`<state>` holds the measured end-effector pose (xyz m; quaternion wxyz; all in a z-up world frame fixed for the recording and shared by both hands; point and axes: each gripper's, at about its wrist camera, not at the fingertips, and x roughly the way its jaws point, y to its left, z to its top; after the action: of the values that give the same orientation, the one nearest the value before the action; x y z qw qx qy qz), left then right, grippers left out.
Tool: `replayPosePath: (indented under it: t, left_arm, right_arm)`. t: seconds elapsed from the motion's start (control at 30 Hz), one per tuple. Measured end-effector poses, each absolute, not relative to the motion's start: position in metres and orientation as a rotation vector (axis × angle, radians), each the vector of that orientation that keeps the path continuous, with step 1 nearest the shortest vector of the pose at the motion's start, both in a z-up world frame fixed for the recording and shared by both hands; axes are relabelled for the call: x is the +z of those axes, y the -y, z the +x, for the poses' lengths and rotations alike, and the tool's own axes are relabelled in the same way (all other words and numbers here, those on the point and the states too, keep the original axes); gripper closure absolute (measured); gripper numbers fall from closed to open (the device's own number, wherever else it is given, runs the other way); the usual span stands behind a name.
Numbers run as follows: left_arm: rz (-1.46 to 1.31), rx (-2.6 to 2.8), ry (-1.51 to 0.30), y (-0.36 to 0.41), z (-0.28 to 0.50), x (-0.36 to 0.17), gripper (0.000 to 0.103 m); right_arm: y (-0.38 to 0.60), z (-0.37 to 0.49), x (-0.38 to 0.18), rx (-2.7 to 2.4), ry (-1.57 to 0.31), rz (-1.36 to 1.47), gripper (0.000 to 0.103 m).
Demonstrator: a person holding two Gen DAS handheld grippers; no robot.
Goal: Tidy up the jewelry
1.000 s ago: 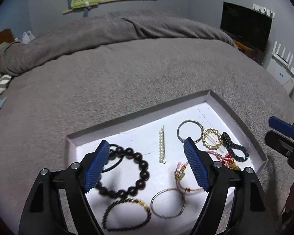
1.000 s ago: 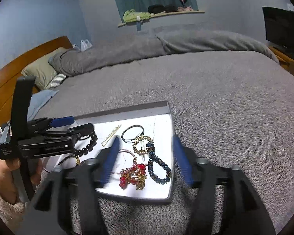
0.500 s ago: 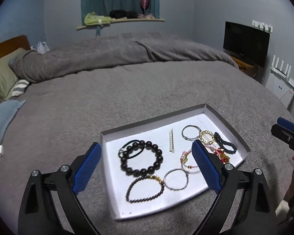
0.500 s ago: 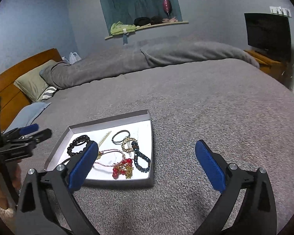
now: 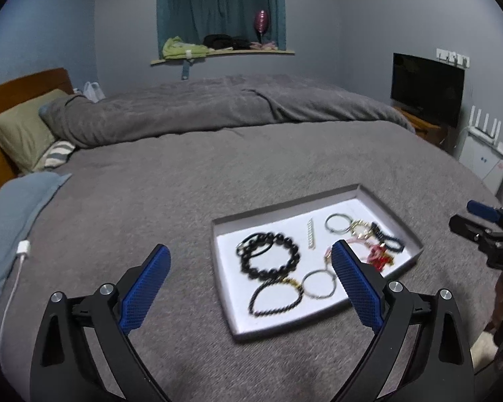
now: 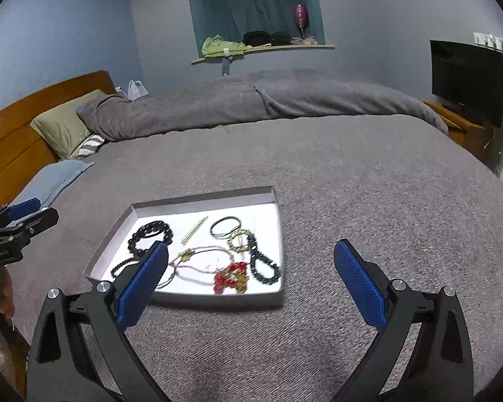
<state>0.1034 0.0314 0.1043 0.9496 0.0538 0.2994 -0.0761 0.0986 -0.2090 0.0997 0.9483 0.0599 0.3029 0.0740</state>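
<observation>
Grey bedspread (image 5: 251, 154) carries a shallow white-lined tray (image 6: 198, 206), now farther from both tongs than a second ago. Left tongs (image 5: 249, 276) and right tongs (image 6: 251, 276) hover spread apart, gripping nothing. Ahead of them the tray holds a black bead bracelet (image 5: 268, 256), silver bangle (image 5: 318, 284) and red beads (image 6: 229, 276). No writing is legible.

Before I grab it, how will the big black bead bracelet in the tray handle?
The black bead bracelet looks strung from round beads, so it will probably flex and sag. It overlaps a thin black ring, which may drag along. Smooth beads could slip between pads.
</observation>
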Motion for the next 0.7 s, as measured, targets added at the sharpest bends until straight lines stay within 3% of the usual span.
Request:
replayPosePath:
  t: [0.7]
  left_arm:
    - [0.101, -0.081, -0.696, -0.008, 0.07, -0.012, 0.007]
  right_arm:
    - [0.182, 0.086, 0.011, 0.123, -0.627, -0.013, 0.005]
